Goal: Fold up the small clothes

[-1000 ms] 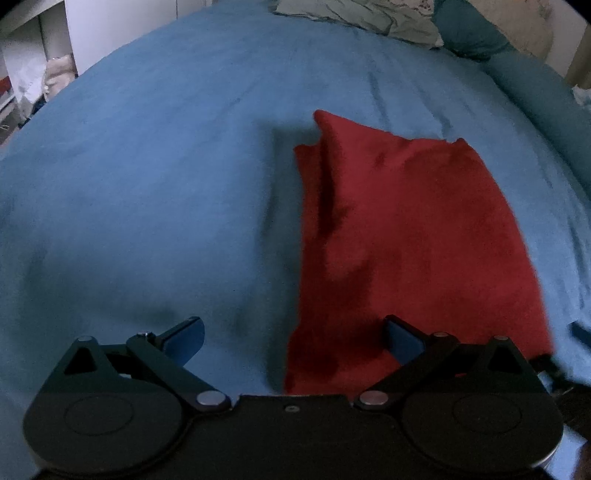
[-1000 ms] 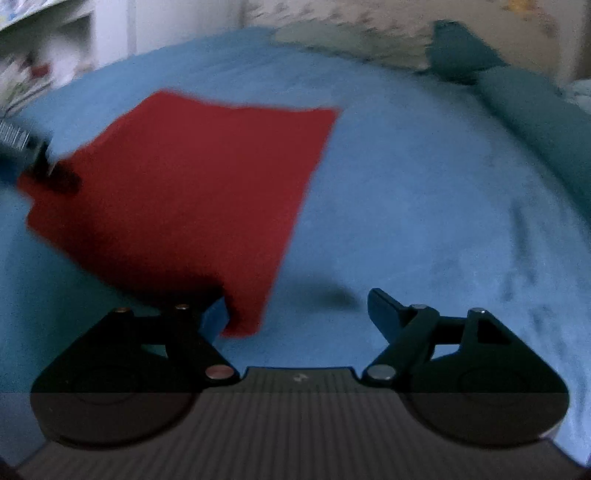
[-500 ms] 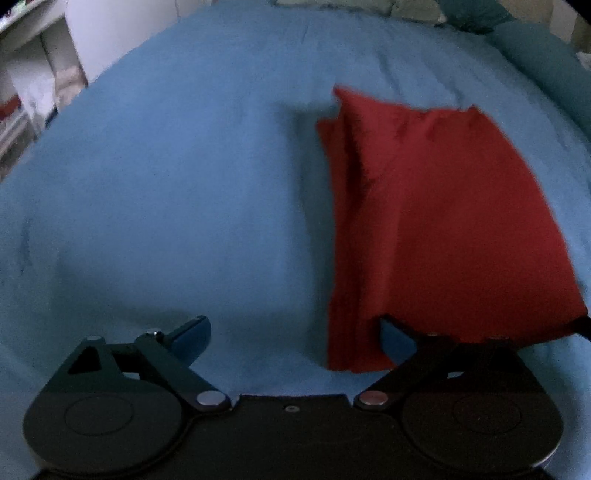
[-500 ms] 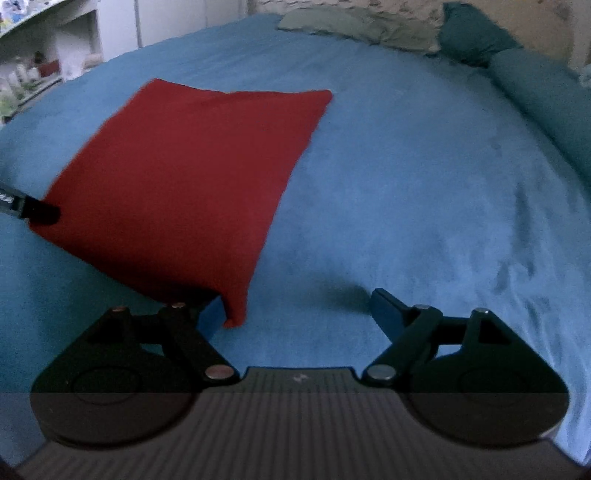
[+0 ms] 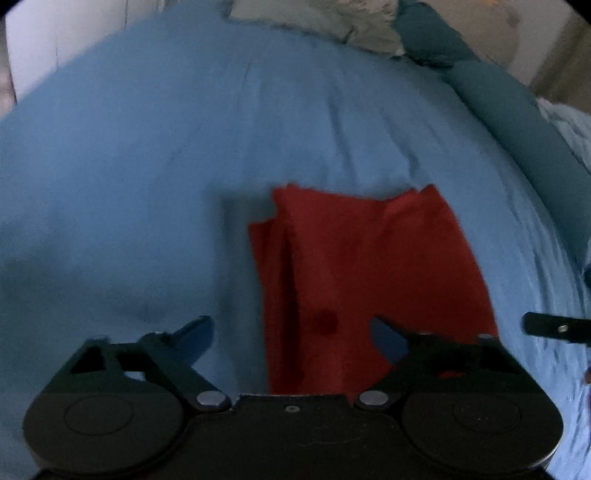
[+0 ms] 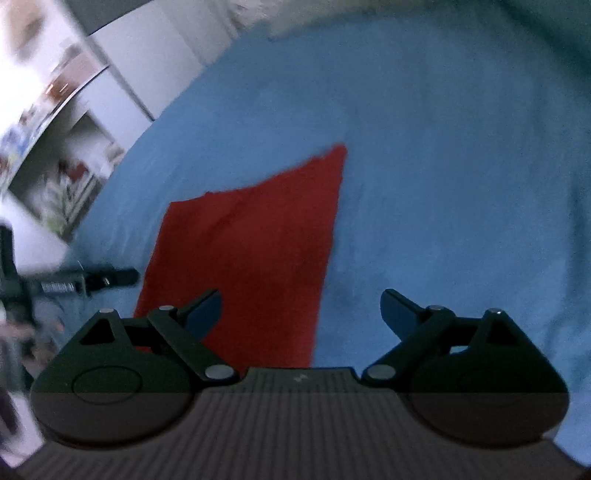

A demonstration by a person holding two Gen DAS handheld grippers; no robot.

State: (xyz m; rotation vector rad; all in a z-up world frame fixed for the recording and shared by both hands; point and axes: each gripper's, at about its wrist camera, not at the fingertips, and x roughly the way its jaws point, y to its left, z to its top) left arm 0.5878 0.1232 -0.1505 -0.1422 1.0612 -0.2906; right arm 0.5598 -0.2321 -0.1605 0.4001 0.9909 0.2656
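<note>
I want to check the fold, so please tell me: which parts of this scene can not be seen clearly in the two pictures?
- Red cloth, near edge: left wrist view, hidden behind the left tongs; right wrist view, behind the right tongs.
- How many layers the cloth has: only one side fold shows.
- Shelves, right wrist view: contents blurred.
- Pillows, left wrist view: cut off by the top edge.

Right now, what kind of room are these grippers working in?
Most likely a bedroom: the red cloth lies on a wide blue bedspread, with pillows at the far end and blurry shelves beside the bed.
</note>
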